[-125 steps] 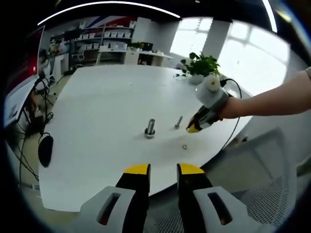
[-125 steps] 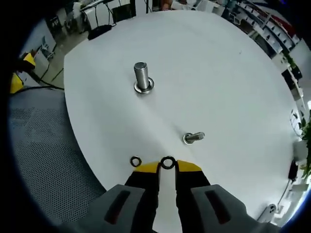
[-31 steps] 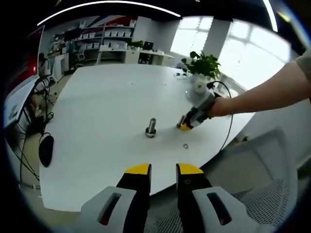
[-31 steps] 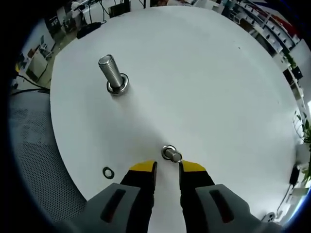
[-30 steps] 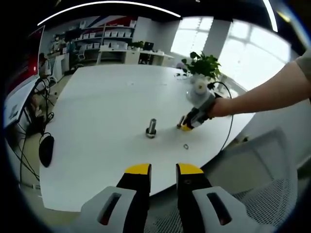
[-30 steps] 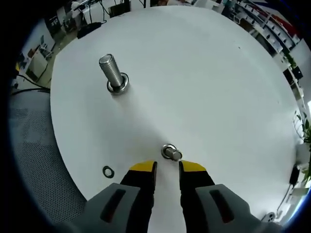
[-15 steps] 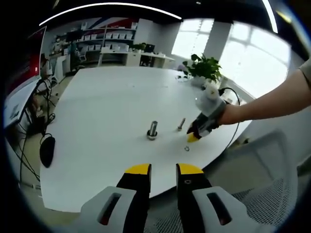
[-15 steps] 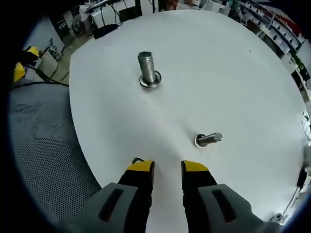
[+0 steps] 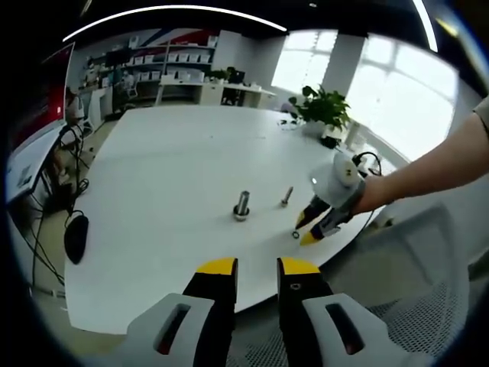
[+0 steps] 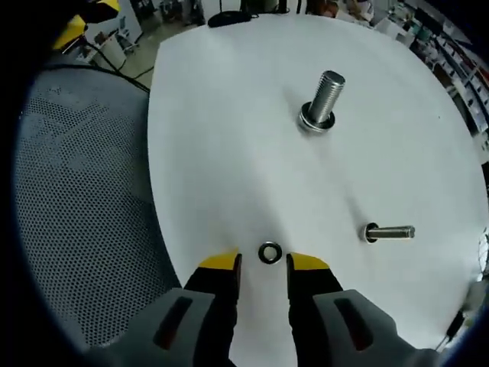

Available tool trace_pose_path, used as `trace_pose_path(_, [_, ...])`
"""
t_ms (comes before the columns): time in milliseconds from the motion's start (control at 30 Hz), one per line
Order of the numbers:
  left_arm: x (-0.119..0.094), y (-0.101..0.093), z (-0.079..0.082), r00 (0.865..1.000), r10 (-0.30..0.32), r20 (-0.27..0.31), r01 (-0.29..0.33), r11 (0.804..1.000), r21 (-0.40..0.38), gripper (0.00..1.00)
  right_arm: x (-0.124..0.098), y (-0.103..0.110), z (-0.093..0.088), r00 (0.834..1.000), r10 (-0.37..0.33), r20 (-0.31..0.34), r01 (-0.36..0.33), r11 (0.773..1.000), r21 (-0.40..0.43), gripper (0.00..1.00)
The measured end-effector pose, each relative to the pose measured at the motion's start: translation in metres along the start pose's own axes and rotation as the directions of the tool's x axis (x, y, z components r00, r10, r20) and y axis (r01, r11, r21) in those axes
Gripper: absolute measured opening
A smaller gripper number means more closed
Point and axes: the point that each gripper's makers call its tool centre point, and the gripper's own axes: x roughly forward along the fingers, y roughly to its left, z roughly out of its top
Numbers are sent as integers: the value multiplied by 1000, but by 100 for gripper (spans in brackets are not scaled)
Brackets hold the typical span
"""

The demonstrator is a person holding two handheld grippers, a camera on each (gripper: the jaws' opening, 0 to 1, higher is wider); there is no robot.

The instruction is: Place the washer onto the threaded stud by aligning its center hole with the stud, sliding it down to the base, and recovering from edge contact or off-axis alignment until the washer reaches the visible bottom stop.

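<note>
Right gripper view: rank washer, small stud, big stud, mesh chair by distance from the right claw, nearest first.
1. Washer, flat on the table between the right claw tips.
2. Small stud, to the right.
3. Big stud, farther up the table.
Mesh chair: left, off the table; not ranked.

Washer [image 9: 295, 235] mere speck in left gripper view, hole unreadable; smaller stud's [image 10: 390, 232] washer seating too small to tell.
</note>
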Motion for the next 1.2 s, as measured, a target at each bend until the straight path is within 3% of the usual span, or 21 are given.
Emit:
trace_pose_path(233, [0,0,0,1000,0,-2,0,1000,2,18,0,-2,3,1000,9,15,-8,999,-36,25])
trace_pose_path(433, [0,-1,0,1000,-6,0,6,1000,5,18,0,-5,2,999,25,-26,-27,995,-97,21])
trace_pose_path(767, [1,-3,0,1000,-15,-1,15,1000,8,18,2,-8,2,981,6,-195,-57,965,-257,16])
trace_pose_path(900, [0,-3,1,1000,-17,5,17,1000,7,18,4,-9,3,971,1,-238,-54,974,-218,15])
trace_pose_path(1200, [0,-2,4,1000,-16,20,16,1000,2,18,2,-9,2,974,-26,-225,-22,978,-209,14])
